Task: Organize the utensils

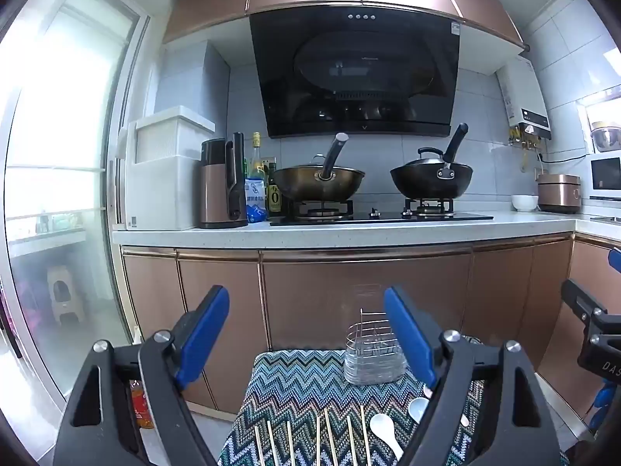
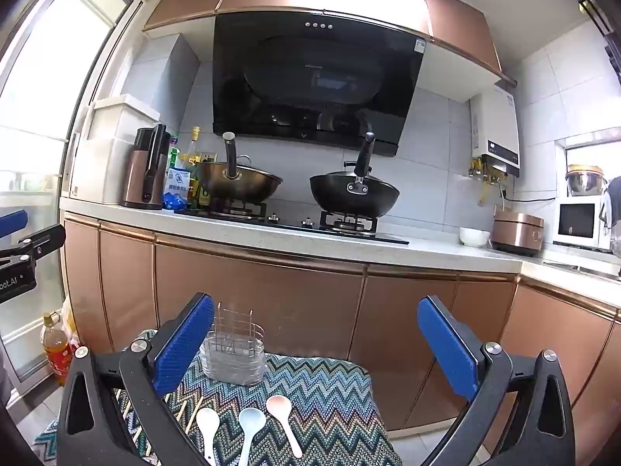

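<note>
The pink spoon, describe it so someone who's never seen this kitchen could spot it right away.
In front of the copper-coloured kitchen cabinets stands a low surface covered by a zigzag-patterned woven cloth. Three plastic spoons lie side by side on it, below the wire utensil holder. The pink spoon is the rightmost, beside the pale blue spoon and the white spoon.

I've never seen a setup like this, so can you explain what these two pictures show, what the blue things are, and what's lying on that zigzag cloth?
These are two handheld grippers; a person carries one in each hand, and each has a fisheye camera looking forward along its blue pads. One picture comes from the left gripper, the other from the right gripper. Both face a kitchen counter with two woks on a stove. In front, on a zigzag cloth, stand a wire utensil holder, three spoons, white, blue and pink, and a row of wooden chopsticks. Both sets of jaws stand wide open and hold nothing.
</note>
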The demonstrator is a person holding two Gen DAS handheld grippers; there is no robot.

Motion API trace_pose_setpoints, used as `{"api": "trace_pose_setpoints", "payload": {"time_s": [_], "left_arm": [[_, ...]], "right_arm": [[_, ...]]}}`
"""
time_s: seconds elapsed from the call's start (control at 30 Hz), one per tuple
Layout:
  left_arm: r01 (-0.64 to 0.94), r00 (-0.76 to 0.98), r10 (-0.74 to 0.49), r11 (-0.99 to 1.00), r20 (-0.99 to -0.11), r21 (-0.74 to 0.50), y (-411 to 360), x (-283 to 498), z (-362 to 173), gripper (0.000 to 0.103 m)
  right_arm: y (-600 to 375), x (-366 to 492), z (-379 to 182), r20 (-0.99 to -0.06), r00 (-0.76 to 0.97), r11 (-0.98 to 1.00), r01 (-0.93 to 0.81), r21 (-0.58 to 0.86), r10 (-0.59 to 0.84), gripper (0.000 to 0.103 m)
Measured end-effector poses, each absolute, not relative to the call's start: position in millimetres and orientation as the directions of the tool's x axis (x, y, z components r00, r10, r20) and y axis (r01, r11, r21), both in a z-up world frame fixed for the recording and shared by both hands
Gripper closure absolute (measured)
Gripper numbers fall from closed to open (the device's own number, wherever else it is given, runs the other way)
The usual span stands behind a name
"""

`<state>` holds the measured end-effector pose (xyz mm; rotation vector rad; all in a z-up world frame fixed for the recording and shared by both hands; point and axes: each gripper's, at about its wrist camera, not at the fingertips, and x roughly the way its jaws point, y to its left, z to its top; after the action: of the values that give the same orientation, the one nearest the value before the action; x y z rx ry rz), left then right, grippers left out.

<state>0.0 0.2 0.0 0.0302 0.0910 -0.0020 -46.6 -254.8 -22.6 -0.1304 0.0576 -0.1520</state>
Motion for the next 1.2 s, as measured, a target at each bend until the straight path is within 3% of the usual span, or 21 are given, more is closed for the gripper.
{"api": "trace_pose_setpoints", "payload": {"time_s": [0.3, 0.9, 1.2], "left_arm": [[0.009, 0.995, -0.006, 1.000, -0.103, 0.028, 1.0, 3.8, -8.5, 0.022], [-0.004, 0.995, -0.005, 0.996, -0.100, -0.087, 26.2, 1.5, -5.9, 0.022], [-0.045, 0.994, 0.037, 0.996, -0.107, -0.072, 32.5, 6.2, -3.4, 0.022]], "right_arm": [[-257.5, -46.5, -21.5, -0.048, 0.986, 0.981, 0.151, -0.125, -0.158, 0.000], [-264.9, -49.1, -26.0, -0.035, 0.990, 0.988, 0.131, -0.086, -0.134, 0.000], [-266.2, -44.1, -28.5, -0.051, 0.995, 0.992, 0.086, -0.090, -0.091, 0.000]]}}
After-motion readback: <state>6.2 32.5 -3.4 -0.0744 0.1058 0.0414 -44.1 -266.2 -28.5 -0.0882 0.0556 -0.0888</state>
